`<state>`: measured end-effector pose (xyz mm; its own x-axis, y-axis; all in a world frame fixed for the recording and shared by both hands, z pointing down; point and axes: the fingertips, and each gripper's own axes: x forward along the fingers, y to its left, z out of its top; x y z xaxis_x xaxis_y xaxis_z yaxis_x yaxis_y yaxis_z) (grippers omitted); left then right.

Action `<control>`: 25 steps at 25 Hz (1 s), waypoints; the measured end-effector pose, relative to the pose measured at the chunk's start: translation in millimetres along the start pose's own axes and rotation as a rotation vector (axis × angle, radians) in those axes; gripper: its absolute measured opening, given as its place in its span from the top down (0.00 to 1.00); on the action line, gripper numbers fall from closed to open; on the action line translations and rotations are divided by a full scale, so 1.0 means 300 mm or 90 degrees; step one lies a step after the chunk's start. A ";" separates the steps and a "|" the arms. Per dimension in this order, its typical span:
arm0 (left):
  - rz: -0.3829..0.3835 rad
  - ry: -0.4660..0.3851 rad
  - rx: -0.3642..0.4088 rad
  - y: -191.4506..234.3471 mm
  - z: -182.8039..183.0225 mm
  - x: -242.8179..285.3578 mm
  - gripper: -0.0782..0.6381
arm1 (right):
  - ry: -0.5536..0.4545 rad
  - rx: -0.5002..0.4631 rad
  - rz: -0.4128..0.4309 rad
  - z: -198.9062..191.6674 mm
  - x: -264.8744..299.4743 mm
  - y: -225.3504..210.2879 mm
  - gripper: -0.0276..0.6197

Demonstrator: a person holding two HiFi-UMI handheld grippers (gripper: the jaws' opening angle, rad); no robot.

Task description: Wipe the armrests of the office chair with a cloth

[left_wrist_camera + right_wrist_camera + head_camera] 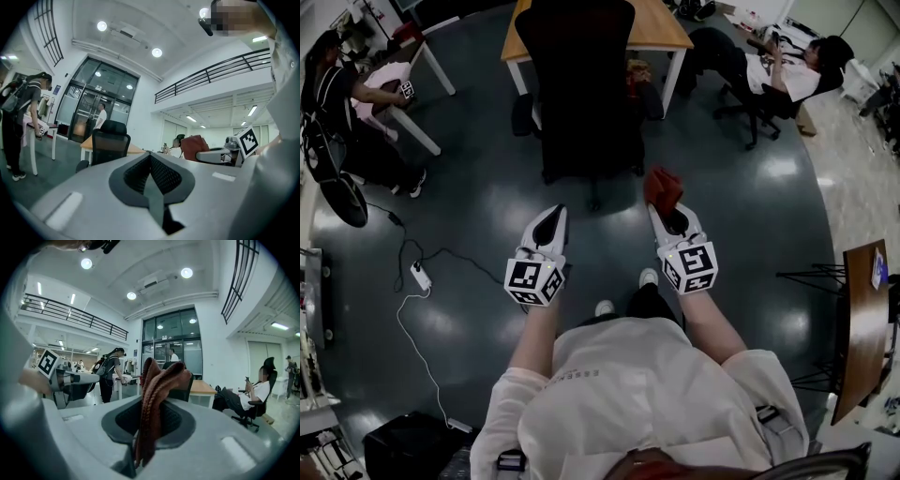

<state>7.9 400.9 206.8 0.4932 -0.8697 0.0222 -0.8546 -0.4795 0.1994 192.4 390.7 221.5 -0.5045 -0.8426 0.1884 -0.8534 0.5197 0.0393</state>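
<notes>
Right gripper (667, 212) pinched a reddish cloth (157, 394) between its jaws. Left gripper (551, 217) stood closed and empty, both short of the black office chair (581, 89).

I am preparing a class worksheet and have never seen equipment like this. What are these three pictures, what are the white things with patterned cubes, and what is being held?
There is no robot: a person holds a hand-held gripper in each hand. One picture comes from a camera on the person's head, looking down at the dark floor. The other two come from cameras riding on each gripper, looking along its jaws. The patterned cubes are part of the grippers. The left gripper is shut and empty. The right gripper is shut on a reddish-brown cloth. Ahead stands a black office chair at a wooden table; the cloth is not touching it.
</notes>
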 end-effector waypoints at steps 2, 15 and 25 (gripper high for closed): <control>-0.005 0.000 0.001 0.005 -0.007 -0.041 0.87 | -0.006 -0.004 -0.016 0.001 -0.023 0.031 0.88; -0.013 -0.031 0.030 -0.029 0.052 -0.106 0.87 | -0.002 -0.011 0.005 0.001 -0.065 0.120 0.89; -0.029 -0.035 0.035 -0.030 0.036 -0.128 0.87 | 0.002 -0.024 0.016 -0.012 -0.045 0.176 0.89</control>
<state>-5.2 437.3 193.6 0.5228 -0.8516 -0.0390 -0.8401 -0.5225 0.1456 154.5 430.0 224.7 -0.5254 -0.8286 0.1932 -0.8348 0.5459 0.0710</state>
